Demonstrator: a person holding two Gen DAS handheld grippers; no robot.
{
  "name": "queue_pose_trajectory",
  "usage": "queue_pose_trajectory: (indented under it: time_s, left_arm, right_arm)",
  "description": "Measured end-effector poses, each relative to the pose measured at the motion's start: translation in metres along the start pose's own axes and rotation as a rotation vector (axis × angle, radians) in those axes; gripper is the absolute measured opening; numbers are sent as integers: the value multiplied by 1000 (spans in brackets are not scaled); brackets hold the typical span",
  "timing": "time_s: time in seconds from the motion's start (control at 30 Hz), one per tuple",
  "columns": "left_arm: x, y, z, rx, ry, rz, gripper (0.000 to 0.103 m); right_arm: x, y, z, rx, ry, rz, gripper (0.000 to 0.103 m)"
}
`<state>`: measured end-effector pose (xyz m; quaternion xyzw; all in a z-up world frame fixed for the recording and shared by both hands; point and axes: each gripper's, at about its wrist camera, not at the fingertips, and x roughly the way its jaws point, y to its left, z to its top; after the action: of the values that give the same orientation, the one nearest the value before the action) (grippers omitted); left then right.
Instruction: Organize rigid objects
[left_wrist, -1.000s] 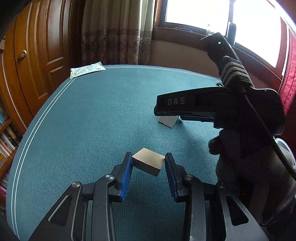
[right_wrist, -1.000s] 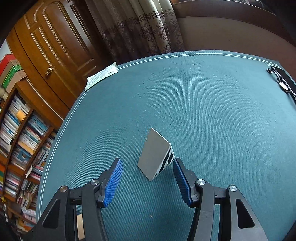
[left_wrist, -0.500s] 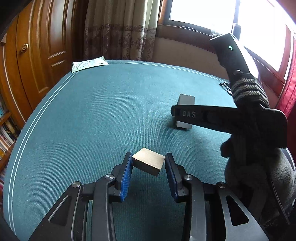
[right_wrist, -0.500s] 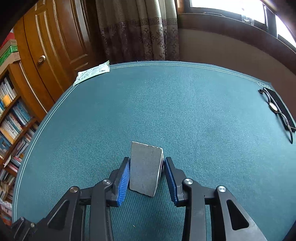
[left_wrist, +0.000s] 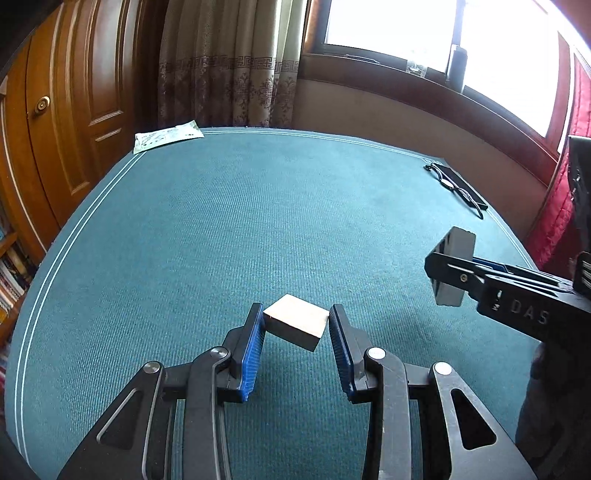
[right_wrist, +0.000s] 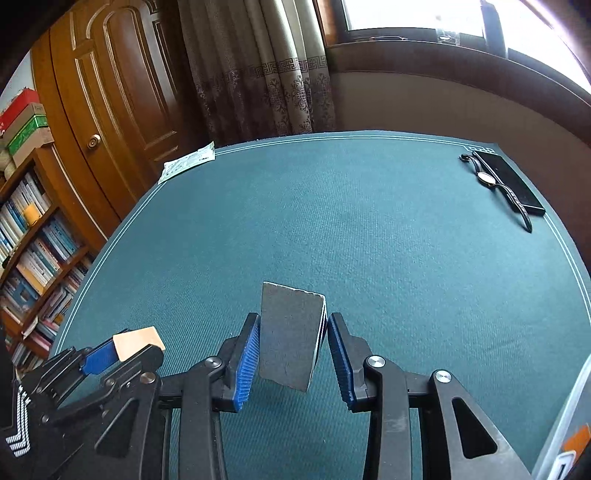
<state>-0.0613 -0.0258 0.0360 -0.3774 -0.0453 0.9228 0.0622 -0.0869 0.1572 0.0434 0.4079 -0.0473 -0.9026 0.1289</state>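
Teal worktop (right_wrist: 388, 229) mostly bare. Both grippers loaded and off the surface: right gripper (right_wrist: 293, 350) clamped on the grey block (right_wrist: 290, 336), left gripper (left_wrist: 295, 334) clamped on the tan block (left_wrist: 297, 323). Looks like the carry step; next needs a common drop spot, then lower and release.

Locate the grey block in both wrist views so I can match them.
Left wrist view: grey block at the right edge, clamped in the right hand-held gripper, above the mat.
Right wrist view: the same block at bottom centre, upright between the blue pads.
Shared landmark: the black phone with a watch at the far right corner of the teal mat.
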Motion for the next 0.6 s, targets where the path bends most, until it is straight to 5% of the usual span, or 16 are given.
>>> queue_pose_trajectory:
  time_s: [0.6]
  left_arm:
    - [-4, -42, -13, 69, 9, -2, 36]
  right_arm:
    - [-62, -42, -41, 76, -51, -25, 39]
